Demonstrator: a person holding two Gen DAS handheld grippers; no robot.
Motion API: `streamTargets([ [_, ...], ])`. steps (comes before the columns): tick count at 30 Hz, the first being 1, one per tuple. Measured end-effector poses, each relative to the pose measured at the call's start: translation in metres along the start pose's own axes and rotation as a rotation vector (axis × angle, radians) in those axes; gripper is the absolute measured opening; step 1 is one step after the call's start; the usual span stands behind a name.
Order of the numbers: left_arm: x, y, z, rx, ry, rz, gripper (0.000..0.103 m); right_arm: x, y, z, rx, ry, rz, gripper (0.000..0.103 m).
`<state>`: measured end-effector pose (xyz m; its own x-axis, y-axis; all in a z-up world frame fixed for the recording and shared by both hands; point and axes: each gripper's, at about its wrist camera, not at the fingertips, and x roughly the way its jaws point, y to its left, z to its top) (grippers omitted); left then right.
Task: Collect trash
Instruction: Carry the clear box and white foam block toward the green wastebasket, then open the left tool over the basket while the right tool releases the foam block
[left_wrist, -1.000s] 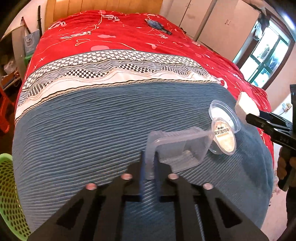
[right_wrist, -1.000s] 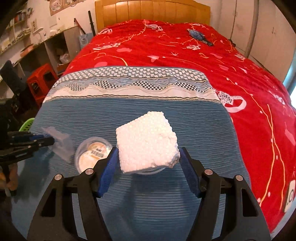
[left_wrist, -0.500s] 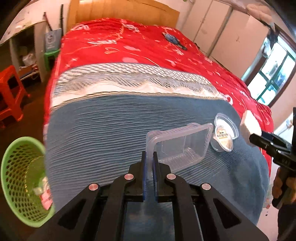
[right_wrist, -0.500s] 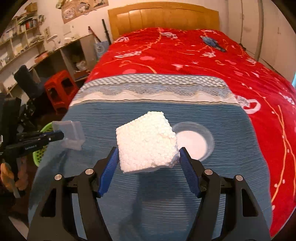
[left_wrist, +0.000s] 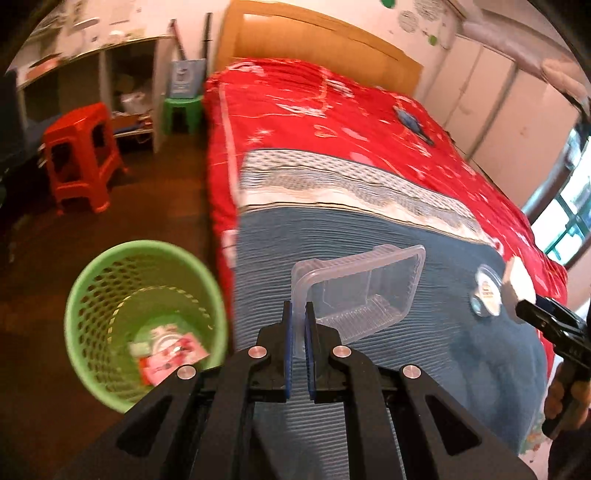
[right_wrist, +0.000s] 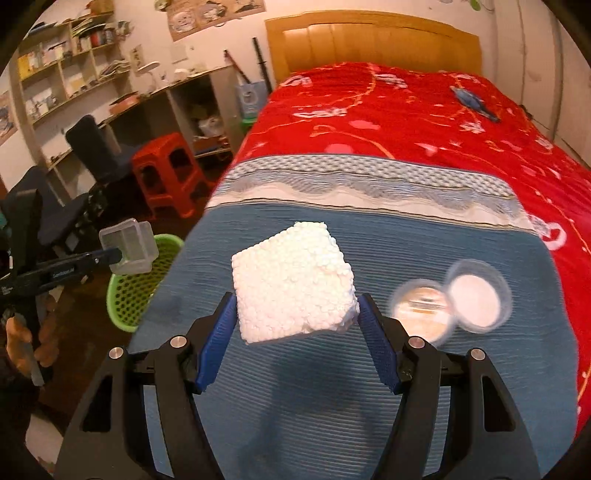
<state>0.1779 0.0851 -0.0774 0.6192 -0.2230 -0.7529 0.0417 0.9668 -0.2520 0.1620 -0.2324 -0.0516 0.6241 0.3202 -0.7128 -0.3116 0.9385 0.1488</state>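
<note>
Down on the dark floor at the bed's left side stands a green mesh basket (left_wrist: 146, 321), round and perforated all over, with a few crumpled red-and-white wrappers (left_wrist: 168, 350) lying in its bottom. Just to its right, the left gripper (left_wrist: 298, 343) is clenched on the rim of a clear plastic tray (left_wrist: 360, 290), a thin, see-through rectangular box with rounded corners and a ribbed floor; it hangs in the air over the blue ribbed blanket (left_wrist: 369, 236) near the bed's edge, close to the basket but not over it. Farther right, the right gripper (right_wrist: 295, 321) grips a white foam block (right_wrist: 293, 282) between its blue pads, a chunky, pebbly cube tilted on one corner and held clear above the blanket. Beyond it, lying on the blanket, are a small round tub (right_wrist: 423, 308) with a printed beige label and, touching it on the right, its clear lid (right_wrist: 476, 297) with a white centre, both somewhat blurred. The red patterned quilt (right_wrist: 424, 122) covers the bed behind.
</note>
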Motion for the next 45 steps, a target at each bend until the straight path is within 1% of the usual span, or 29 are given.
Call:
streamTargets([
  [6, -0.005, 0.046, -0.007, -0.066, 0.003, 0.074, 0.006, 0.013, 0.028, 0.004, -0.035, 0.015, 0.041, 0.066],
  [10, -0.002, 0.068, -0.012, -0.105, 0.016, 0.103, 0.006, 0.023, 0.047, 0.007, -0.064, 0.033, 0.065, 0.066],
  [23, 0.018, 0.116, -0.017, -0.179, 0.070, 0.185, 0.006, 0.042, 0.080, 0.011, -0.099, 0.063, 0.099, 0.066],
  [29, 0.023, 0.136, -0.020, -0.225, 0.091, 0.210, 0.006, 0.051, 0.092, 0.012, -0.110, 0.077, 0.122, 0.066],
  [31, 0.025, 0.141, -0.021, -0.237, 0.094, 0.219, 0.016, 0.054, 0.095, 0.012, -0.114, 0.079, 0.127, 0.066],
  [35, 0.026, 0.149, -0.022, -0.251, 0.093, 0.224, 0.024, 0.058, 0.104, 0.012, -0.124, 0.086, 0.140, 0.066],
  [36, 0.026, 0.151, -0.023, -0.254, 0.094, 0.226, 0.028, 0.059, 0.106, 0.012, -0.125, 0.089, 0.144, 0.066],
  [37, 0.025, 0.154, -0.024, -0.260, 0.094, 0.231, 0.034, 0.060, 0.107, 0.012, -0.126, 0.090, 0.146, 0.066],
  [39, 0.023, 0.156, -0.026, -0.269, 0.087, 0.240, 0.040, 0.062, 0.111, 0.012, -0.129, 0.093, 0.151, 0.066],
  [44, 0.013, 0.161, -0.031, -0.288, 0.072, 0.241, 0.045, 0.068, 0.120, 0.014, -0.131, 0.099, 0.172, 0.066],
  [45, 0.011, 0.163, -0.032, -0.290, 0.070, 0.242, 0.047, 0.070, 0.123, 0.015, -0.132, 0.100, 0.178, 0.066],
])
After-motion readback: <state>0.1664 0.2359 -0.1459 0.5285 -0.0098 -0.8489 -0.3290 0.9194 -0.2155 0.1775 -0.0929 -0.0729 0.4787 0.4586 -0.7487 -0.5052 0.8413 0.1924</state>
